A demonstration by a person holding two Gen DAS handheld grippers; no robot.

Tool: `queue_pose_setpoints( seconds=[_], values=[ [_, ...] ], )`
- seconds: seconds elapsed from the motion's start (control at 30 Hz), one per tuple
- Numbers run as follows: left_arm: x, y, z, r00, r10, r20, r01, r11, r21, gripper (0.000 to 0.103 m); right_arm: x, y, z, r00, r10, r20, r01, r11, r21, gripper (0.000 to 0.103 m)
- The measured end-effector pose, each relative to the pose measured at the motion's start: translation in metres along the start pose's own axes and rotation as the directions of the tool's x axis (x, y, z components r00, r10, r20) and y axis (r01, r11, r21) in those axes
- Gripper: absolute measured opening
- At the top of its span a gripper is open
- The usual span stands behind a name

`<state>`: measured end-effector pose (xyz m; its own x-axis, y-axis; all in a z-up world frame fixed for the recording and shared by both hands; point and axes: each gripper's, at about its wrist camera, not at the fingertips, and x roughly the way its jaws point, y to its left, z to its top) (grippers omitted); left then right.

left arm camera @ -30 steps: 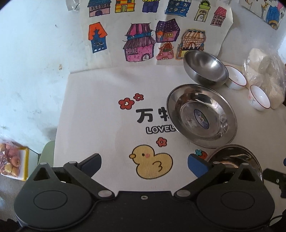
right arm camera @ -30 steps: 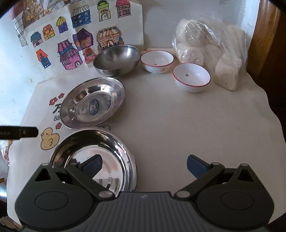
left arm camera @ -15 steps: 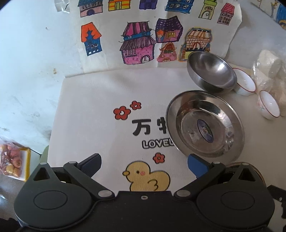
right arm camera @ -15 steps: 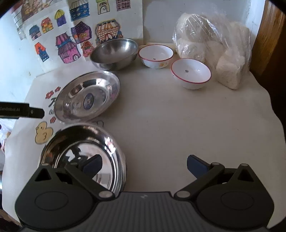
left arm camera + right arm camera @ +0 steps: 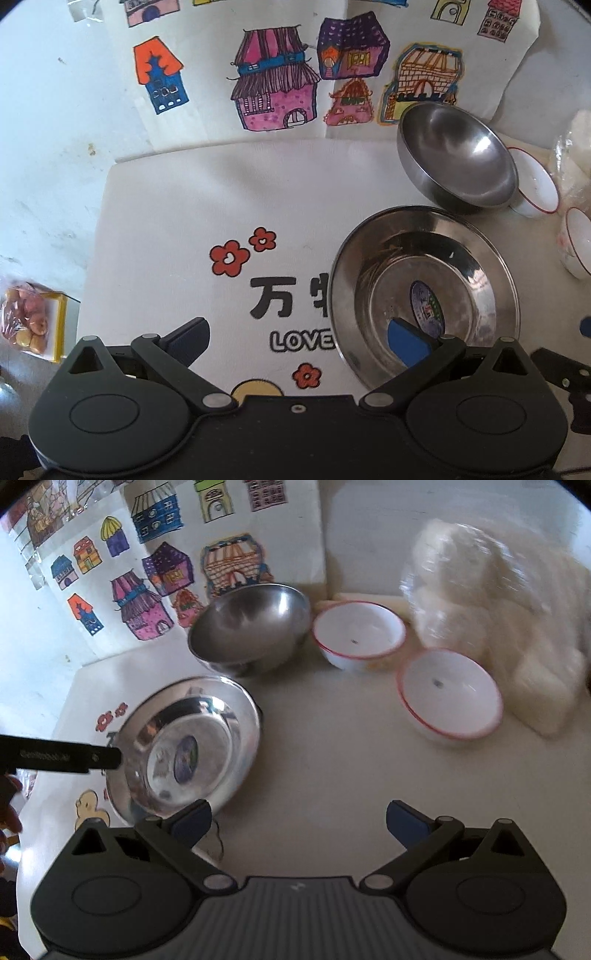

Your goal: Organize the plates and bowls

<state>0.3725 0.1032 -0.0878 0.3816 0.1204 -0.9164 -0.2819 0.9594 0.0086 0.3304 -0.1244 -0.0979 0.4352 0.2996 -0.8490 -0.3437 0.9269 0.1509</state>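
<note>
steel plate (image 5: 424,295) with a sticker in its well lies on the table (image 5: 332,775) at about 3 o'clock in the left wrist view, and the left gripper (image 5: 297,338) is spread wide with its right finger over the plate's near rim and its left finger over the printed cloth (image 5: 221,221). the steel bowl (image 5: 456,155) stands at 1 o'clock just beyond the plate, two red-rimmed white bowls (image 5: 358,635) to its right. the right gripper (image 5: 297,819) is spread too, holding nothing, its left finger at the plate's near edge.
</note>
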Motion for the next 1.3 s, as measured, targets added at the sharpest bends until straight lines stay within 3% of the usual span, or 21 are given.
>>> queue_pose_setpoints(
  seconds=[0.23, 0.57, 0.73, 1.03, 1.07, 1.1, 1.13, 1.3],
  values=[
    [0.01, -0.008, 0.007, 1.0, 0.013, -0.022, -0.012, 1.0, 0.01, 0.102, 0.023, 0.007, 0.023, 0.999, 0.038, -0.035, -0.04, 0.998, -0.051, 0.103],
    [0.016, -0.016, 0.01, 0.997, 0.068, -0.044, -0.067, 0.998, 0.019, 0.102, 0.043, 0.012, 0.028, 0.993, 0.089, -0.081, -0.095, 0.993, -0.066, 0.103],
    [0.014, -0.019, 0.008, 0.997, 0.069, -0.038, -0.068, 0.998, 0.012, 0.101, 0.043, 0.02, 0.03, 0.991, 0.106, -0.077, -0.113, 0.99, -0.089, 0.091],
    [0.01, -0.017, 0.005, 0.999, 0.021, -0.03, -0.022, 0.999, -0.036, 0.076, 0.045, 0.022, 0.028, 0.989, 0.122, -0.085, -0.129, 0.988, -0.08, 0.07],
    [0.011, -0.017, 0.005, 0.999, 0.009, -0.034, -0.01, 0.999, -0.038, 0.067, 0.044, 0.022, 0.028, 0.989, 0.121, -0.085, -0.128, 0.988, -0.08, 0.07],
    [0.011, -0.017, 0.005, 0.999, -0.006, -0.039, 0.004, 0.999, -0.042, 0.051, 0.044, 0.022, 0.028, 0.989, 0.121, -0.085, -0.128, 0.989, -0.077, 0.069],
    [0.012, -0.017, 0.004, 0.999, -0.018, -0.047, 0.015, 0.998, -0.053, 0.045, 0.044, 0.021, 0.028, 0.989, 0.122, -0.085, -0.128, 0.989, -0.07, 0.068],
    [0.013, -0.017, 0.003, 0.996, -0.073, -0.045, 0.069, 0.994, -0.085, 0.027, 0.046, 0.019, 0.027, 0.988, 0.124, -0.092, -0.129, 0.99, -0.052, 0.056]
  ],
)
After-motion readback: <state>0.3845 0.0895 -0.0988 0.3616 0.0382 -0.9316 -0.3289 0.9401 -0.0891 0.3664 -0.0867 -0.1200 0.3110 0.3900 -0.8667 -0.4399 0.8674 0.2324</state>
